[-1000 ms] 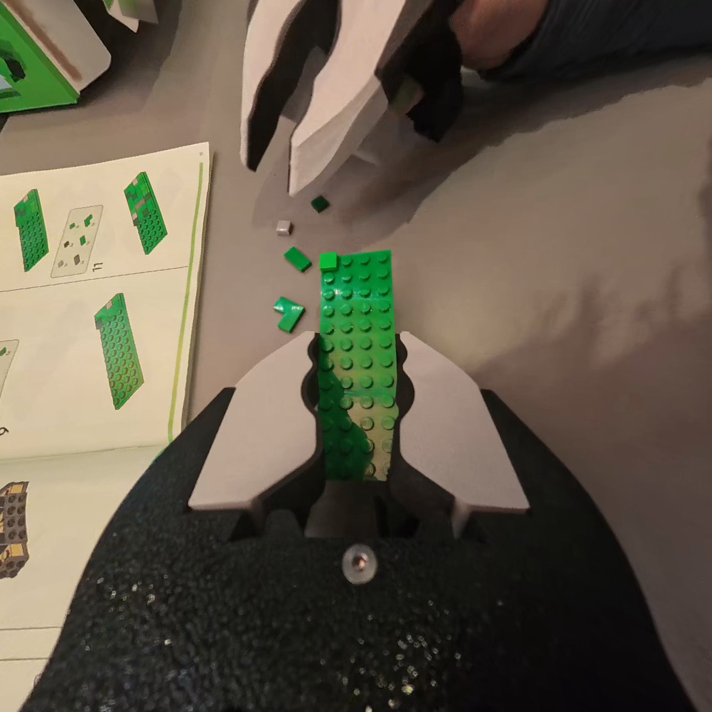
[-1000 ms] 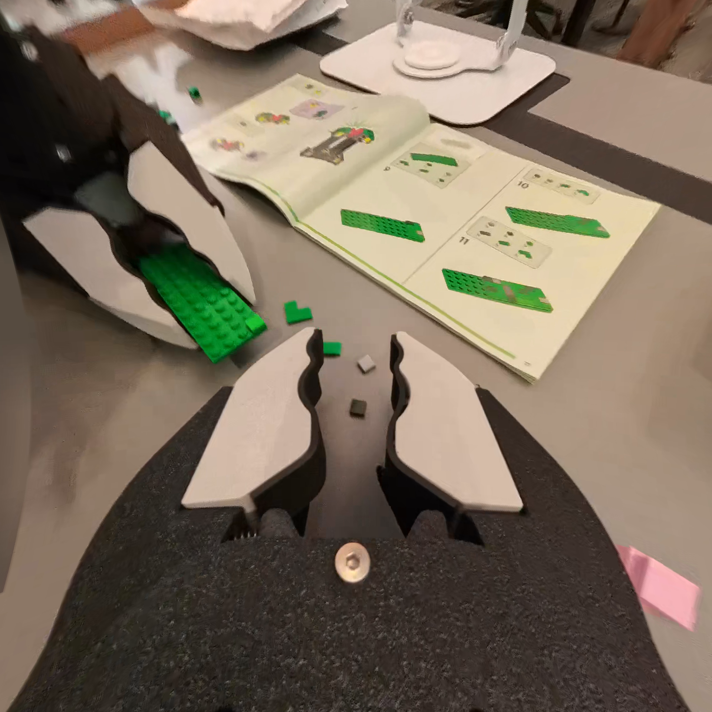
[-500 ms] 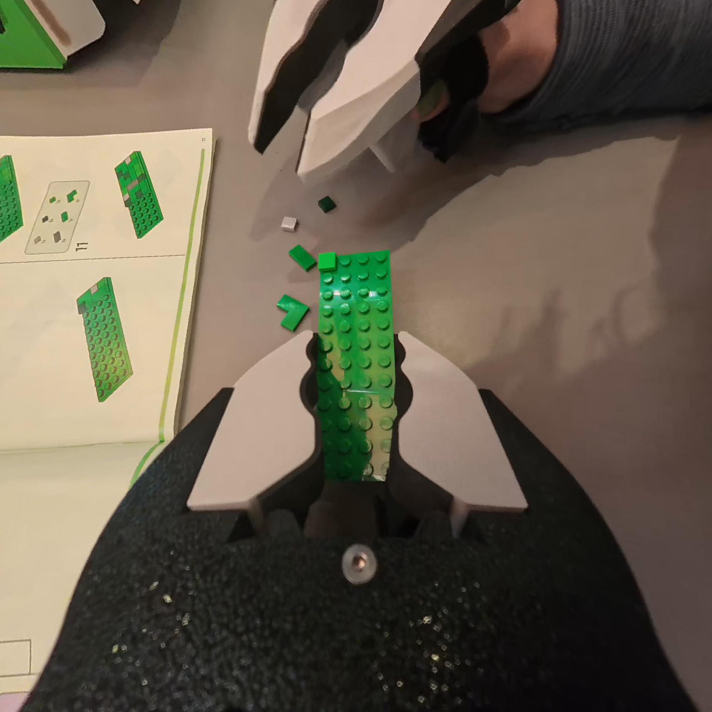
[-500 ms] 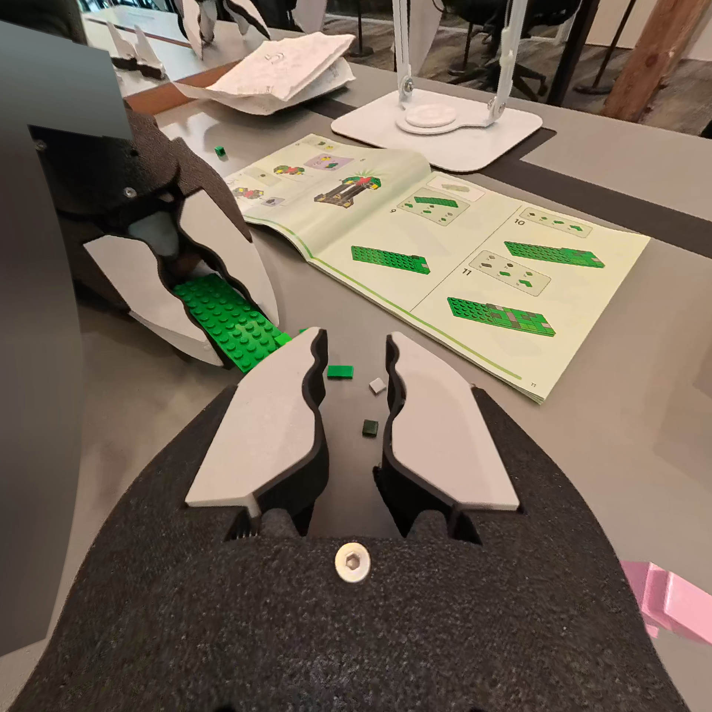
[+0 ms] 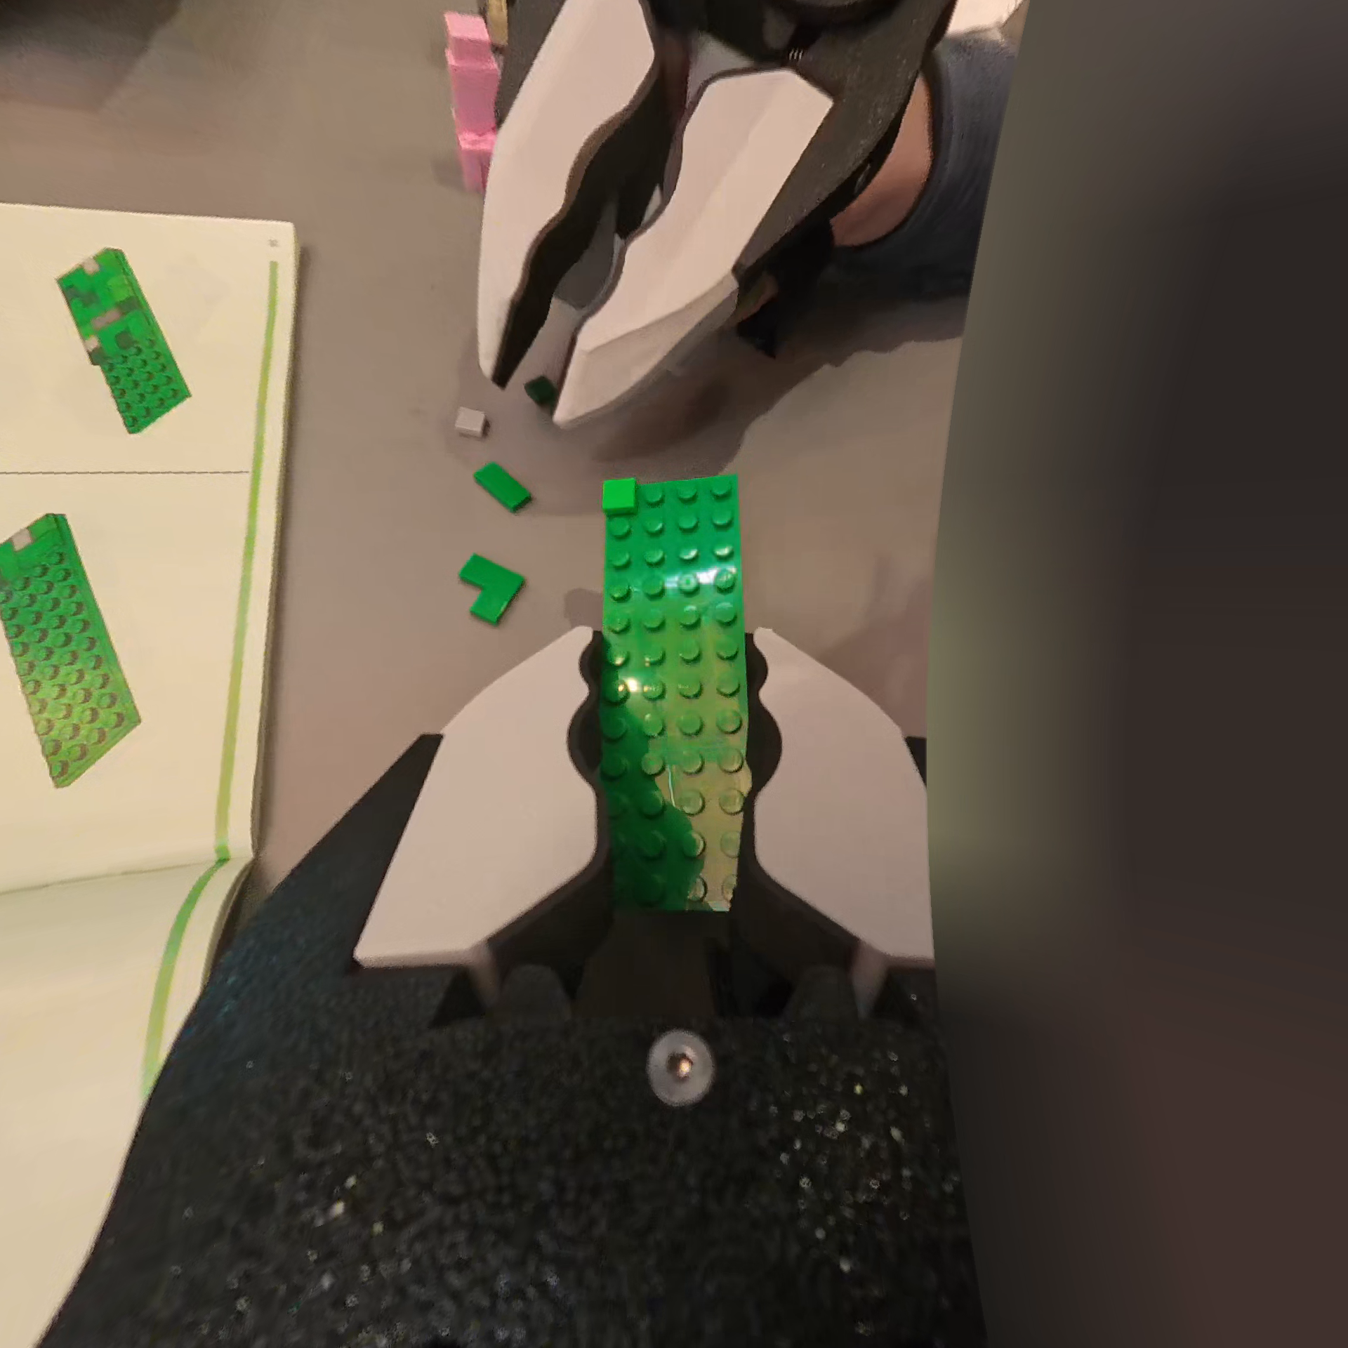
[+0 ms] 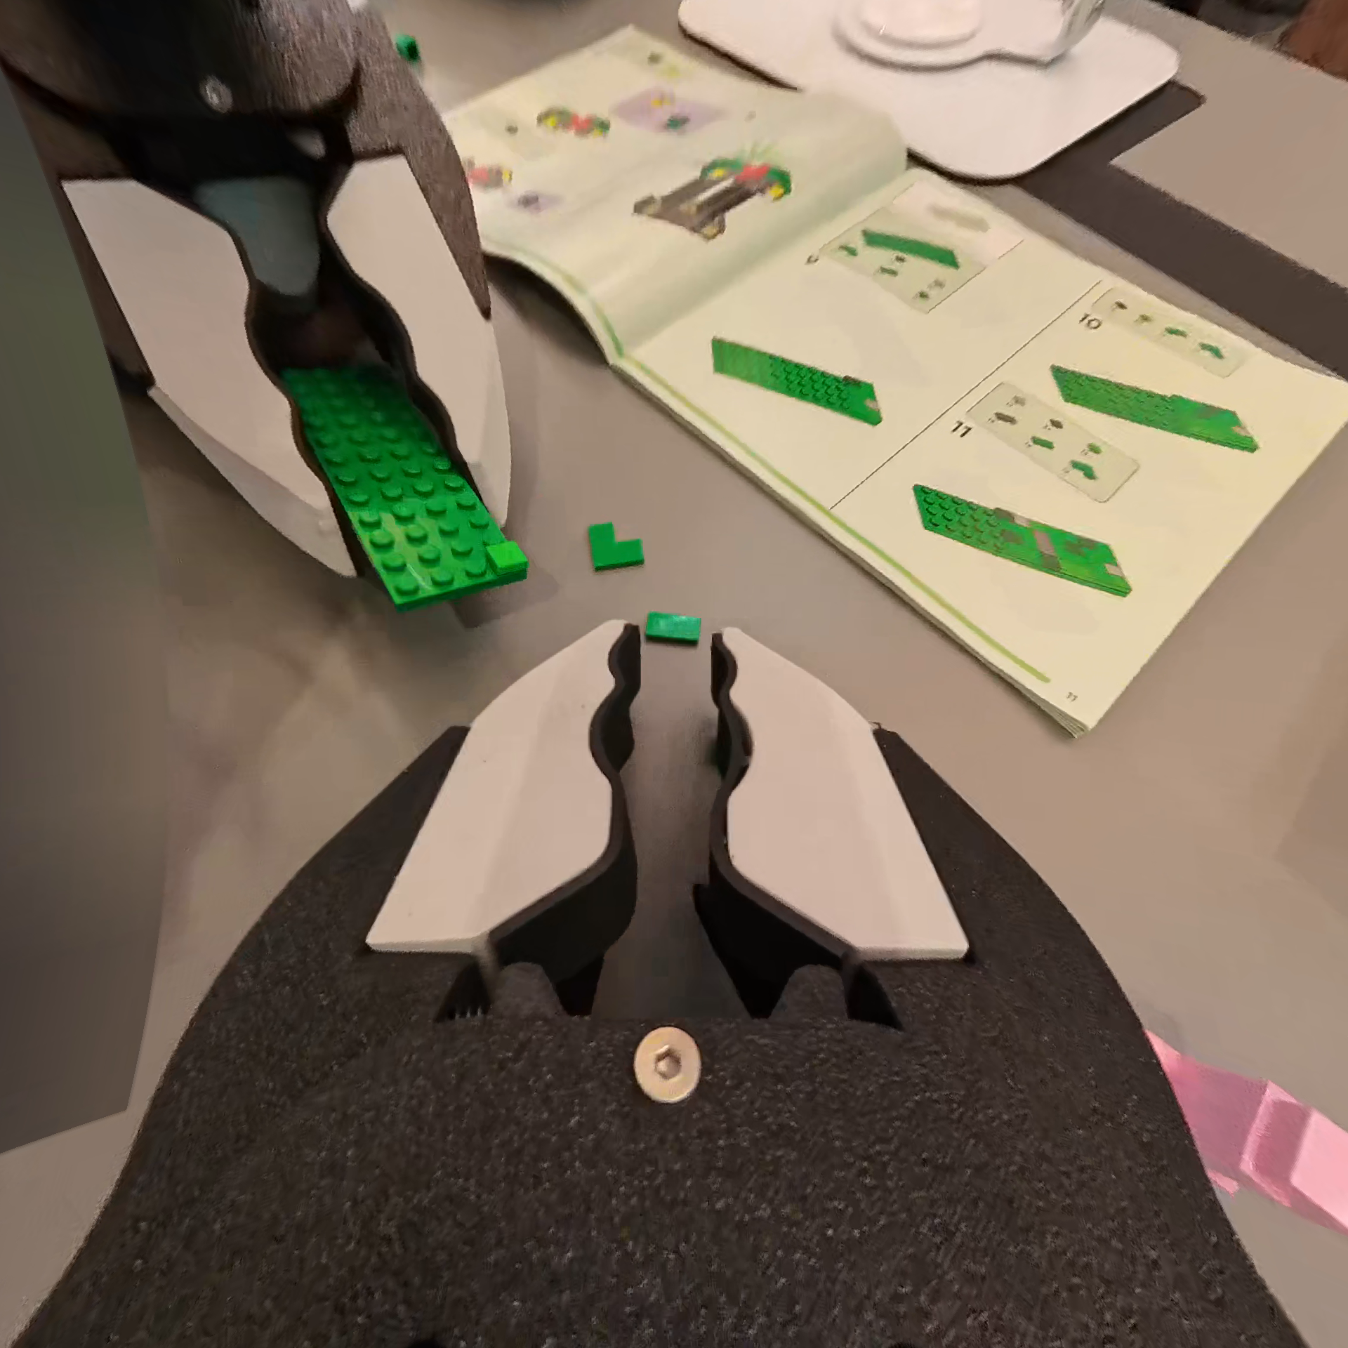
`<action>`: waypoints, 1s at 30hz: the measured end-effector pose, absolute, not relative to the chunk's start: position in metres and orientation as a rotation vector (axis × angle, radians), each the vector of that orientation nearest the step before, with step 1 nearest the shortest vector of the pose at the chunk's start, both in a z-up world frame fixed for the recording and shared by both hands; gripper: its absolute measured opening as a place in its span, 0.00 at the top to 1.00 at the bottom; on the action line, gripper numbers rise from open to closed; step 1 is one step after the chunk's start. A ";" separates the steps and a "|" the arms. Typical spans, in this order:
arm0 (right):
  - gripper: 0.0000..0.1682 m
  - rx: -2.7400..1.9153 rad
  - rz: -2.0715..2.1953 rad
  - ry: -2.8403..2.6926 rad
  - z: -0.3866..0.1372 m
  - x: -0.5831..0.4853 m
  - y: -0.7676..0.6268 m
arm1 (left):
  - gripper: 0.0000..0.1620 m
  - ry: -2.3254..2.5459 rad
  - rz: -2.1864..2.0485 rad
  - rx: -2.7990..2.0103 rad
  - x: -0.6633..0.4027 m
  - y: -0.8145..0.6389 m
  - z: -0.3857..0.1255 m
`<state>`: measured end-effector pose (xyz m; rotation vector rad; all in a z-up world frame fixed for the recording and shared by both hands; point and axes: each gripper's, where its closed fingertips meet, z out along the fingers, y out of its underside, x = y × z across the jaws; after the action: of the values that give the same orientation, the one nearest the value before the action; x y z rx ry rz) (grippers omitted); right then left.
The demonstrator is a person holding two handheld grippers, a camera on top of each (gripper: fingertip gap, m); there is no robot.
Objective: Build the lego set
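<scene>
My left gripper [image 5: 672,634] is shut on a long green studded plate [image 5: 671,554], held low over the grey table. A small bright green tile [image 5: 620,494] sits on the plate's far left corner. My right gripper [image 5: 541,400] points down just beyond the plate, its narrowly open tips on either side of a small dark green tile [image 5: 540,390]. A grey tile [image 5: 469,421], a green rectangular tile [image 5: 502,487] and an L-shaped green tile [image 5: 492,588] lie nearby. In the right wrist view my right gripper [image 6: 672,645] hides the dark green tile.
An open instruction booklet [image 6: 948,438] lies beside the loose pieces and shows at the left in the left wrist view [image 5: 131,510]. A white pad [image 6: 948,95] lies behind it. A pink block [image 5: 470,109] stands behind the right gripper. The gap from one gripper's tips to the other's is roughly 8 cm.
My right gripper has come down to the table and narrowed its jaws around the dark green tile. My left gripper still holds the plate and has shifted slightly.
</scene>
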<state>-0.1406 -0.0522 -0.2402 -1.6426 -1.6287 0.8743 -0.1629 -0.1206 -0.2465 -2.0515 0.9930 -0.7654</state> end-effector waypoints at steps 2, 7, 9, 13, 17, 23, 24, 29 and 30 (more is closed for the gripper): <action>0.89 -1.631 0.833 -1.655 -0.243 -0.140 -0.053 | 0.78 1.025 -0.752 -2.055 -0.162 -0.123 -0.249; 0.89 -1.588 0.769 -1.609 -0.236 -0.133 -0.039 | 0.78 1.046 -0.751 -2.055 -0.160 -0.124 -0.250; 0.90 -1.547 0.769 -1.553 -0.228 -0.130 -0.032 | 0.78 1.045 -0.756 -2.054 -0.160 -0.125 -0.250; 0.91 -1.532 0.739 -1.545 -0.230 -0.130 -0.028 | 0.78 1.054 -0.755 -2.060 -0.160 -0.125 -0.251; 0.92 -1.512 0.680 -1.589 -0.235 -0.131 -0.031 | 0.78 1.053 -0.756 -2.064 -0.160 -0.125 -0.252; 0.92 -1.490 0.619 -1.635 -0.241 -0.132 -0.034 | 0.78 1.057 -0.758 -2.067 -0.160 -0.125 -0.252; 0.92 -1.482 0.610 -1.638 -0.241 -0.132 -0.034 | 0.78 1.058 -0.757 -2.068 -0.160 -0.125 -0.252; 0.92 -1.451 0.560 -1.671 -0.244 -0.134 -0.036 | 0.78 1.064 -0.758 -2.072 -0.159 -0.126 -0.253; 0.92 -1.449 0.549 -1.678 -0.245 -0.134 -0.036 | 0.78 1.065 -0.759 -2.073 -0.159 -0.126 -0.253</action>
<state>-0.1337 -0.0363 -0.2451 -1.4490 -1.6785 0.5495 -0.1591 -0.1260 -0.2531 -2.0726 1.0650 -0.7585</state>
